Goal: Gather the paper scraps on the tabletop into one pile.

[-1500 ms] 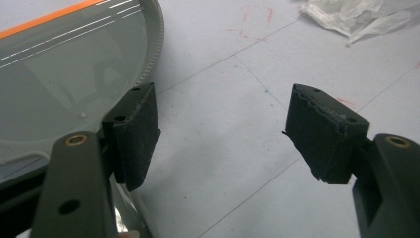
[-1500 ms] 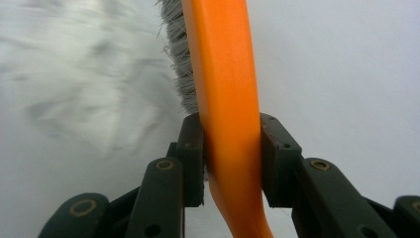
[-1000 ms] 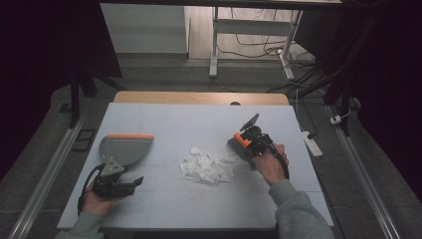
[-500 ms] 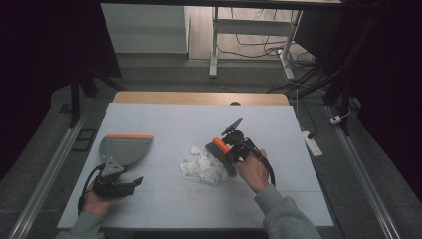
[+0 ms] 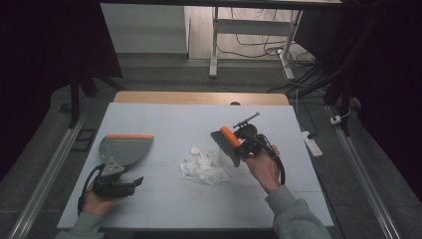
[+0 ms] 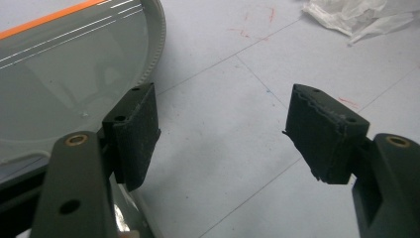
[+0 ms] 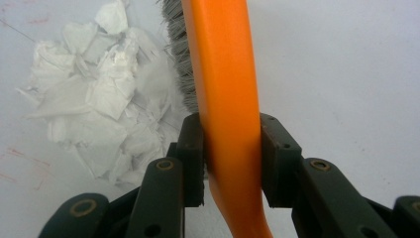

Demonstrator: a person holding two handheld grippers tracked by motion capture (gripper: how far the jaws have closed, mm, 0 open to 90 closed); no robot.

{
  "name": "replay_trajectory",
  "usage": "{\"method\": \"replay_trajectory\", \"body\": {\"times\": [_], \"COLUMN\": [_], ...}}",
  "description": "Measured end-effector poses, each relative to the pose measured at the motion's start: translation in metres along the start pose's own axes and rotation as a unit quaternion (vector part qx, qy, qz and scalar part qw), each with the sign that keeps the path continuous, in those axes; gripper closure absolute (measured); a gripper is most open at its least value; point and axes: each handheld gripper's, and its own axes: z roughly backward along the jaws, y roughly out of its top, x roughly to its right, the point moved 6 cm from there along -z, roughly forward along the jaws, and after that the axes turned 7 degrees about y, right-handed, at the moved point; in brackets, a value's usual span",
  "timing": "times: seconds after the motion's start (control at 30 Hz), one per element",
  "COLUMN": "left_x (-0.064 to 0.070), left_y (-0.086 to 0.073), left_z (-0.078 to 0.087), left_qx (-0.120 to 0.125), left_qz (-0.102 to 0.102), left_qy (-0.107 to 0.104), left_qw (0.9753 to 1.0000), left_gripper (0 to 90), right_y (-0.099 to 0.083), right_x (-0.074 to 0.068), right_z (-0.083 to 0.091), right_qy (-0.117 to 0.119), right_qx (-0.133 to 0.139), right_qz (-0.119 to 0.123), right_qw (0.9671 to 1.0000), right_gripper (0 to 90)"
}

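A pile of torn white paper scraps [image 5: 204,165] lies in the middle of the white table [image 5: 164,122]. My right gripper [image 5: 246,148] hovers just right of the pile, shut on the orange handle of a brush [image 5: 228,140] whose grey bristles point down at the scraps' right edge. In the right gripper view the handle [image 7: 225,74] is clamped between both jaws, bristles [image 7: 177,64] touching the paper scraps [image 7: 99,99]. A grey dustpan [image 5: 124,148] with an orange lip lies at the left. My left gripper [image 5: 119,186] rests just behind it, open [image 6: 223,129], with the dustpan [image 6: 59,74] beside its left jaw.
Table edges run close to both hands at the front. A wooden strip [image 5: 199,97] borders the far edge. Beyond it are a desk frame [image 5: 214,45] and floor cables. A power strip [image 5: 311,142] lies off the right edge.
My right gripper carried the brush left toward the paper pile, then eased slightly back right. The left gripper and dustpan have stayed put.
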Motion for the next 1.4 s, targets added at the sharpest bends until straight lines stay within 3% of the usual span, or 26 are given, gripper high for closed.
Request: {"method": "replay_trajectory", "body": {"times": [0.17, 0.3, 0.33, 0.53, 0.83, 0.93, 1.07, 1.23, 1.4], "left_x": [0.000, 0.000, 0.000, 0.000, 0.000, 0.001, 0.003, 0.001, 0.002], "left_y": [0.000, 0.000, 0.000, 0.000, 0.001, 0.002, 0.003, 0.002, 0.003], "left_z": [0.000, 0.000, 0.000, 0.000, -0.001, -0.002, -0.002, -0.002, -0.001], "left_qx": [0.000, 0.000, 0.000, 0.000, -0.002, -0.004, -0.002, -0.002, 0.001], "left_qz": [0.000, -0.001, -0.001, 0.000, 0.000, 0.000, -0.002, 0.000, -0.003], "left_qy": [0.000, 0.000, 0.000, 0.000, 0.004, 0.004, 0.005, 0.002, 0.001], "left_qw": [1.0000, 1.0000, 1.0000, 1.0000, 1.0000, 1.0000, 1.0000, 1.0000, 1.0000], "left_gripper": [29.6, 29.6, 29.6, 29.6, 29.5, 29.6, 29.6, 29.6, 29.5], "right_y": [-0.007, -0.009, -0.009, -0.008, -0.014, -0.014, -0.006, 0.007, 0.007], "right_x": [-0.005, -0.007, -0.006, 0.007, 0.032, 0.042, 0.051, 0.036, 0.000], "right_z": [0.004, 0.008, 0.010, 0.018, 0.020, 0.013, -0.016, -0.041, -0.043], "right_qy": [0.000, 0.026, 0.023, 0.001, -0.005, -0.009, -0.016, -0.011, 0.011], "right_qx": [-0.013, 0.008, 0.011, 0.021, 0.027, 0.020, -0.004, -0.014, -0.035], "right_qz": [0.025, 0.026, 0.027, 0.021, 0.000, -0.010, -0.024, -0.017, 0.011], "right_qw": [0.9996, 0.9993, 0.9993, 0.9996, 0.9996, 0.9997, 0.9996, 0.9997, 0.9993], "right_gripper": [66.8, 66.7, 66.7, 66.8, 66.8, 66.8, 66.8, 66.9, 67.0]}}
